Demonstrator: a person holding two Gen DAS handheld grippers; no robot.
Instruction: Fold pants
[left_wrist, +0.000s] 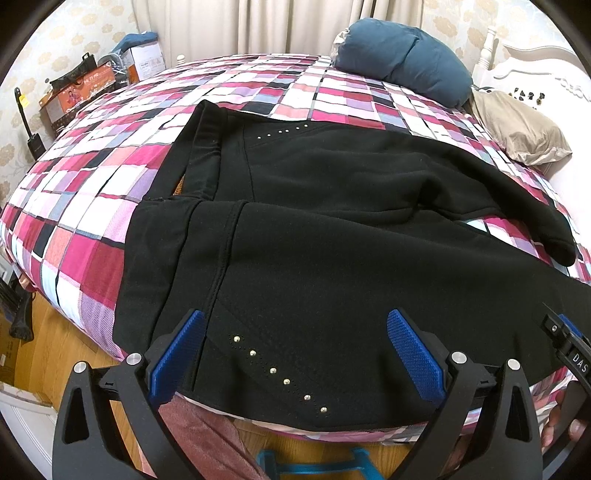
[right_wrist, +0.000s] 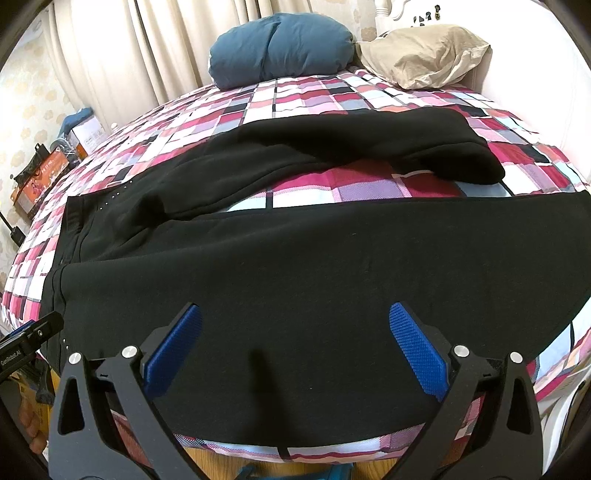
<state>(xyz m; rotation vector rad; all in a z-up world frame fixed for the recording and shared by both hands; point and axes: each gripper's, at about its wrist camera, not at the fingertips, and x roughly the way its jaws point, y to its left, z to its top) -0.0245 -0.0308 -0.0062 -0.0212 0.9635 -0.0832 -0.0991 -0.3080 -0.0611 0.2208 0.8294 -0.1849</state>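
Observation:
Black pants (left_wrist: 332, 229) lie spread across a bed with a pink checked cover (left_wrist: 92, 192), waistband to the left, legs running right. Rows of small studs mark both hip areas. The far leg is crumpled and bent; the near leg (right_wrist: 314, 266) lies flat along the bed's front edge. My left gripper (left_wrist: 295, 354) is open, hovering over the near hip by the studs. My right gripper (right_wrist: 295, 350) is open above the near leg. Neither holds cloth. The right gripper's body shows at the right edge of the left wrist view (left_wrist: 569, 343).
A blue pillow (right_wrist: 280, 48) and a beige pillow (right_wrist: 424, 55) lie at the head of the bed. Boxes (left_wrist: 88, 85) stand on the far left by the wall. Curtains hang behind. Wooden floor (left_wrist: 62, 354) lies below the bed's front edge.

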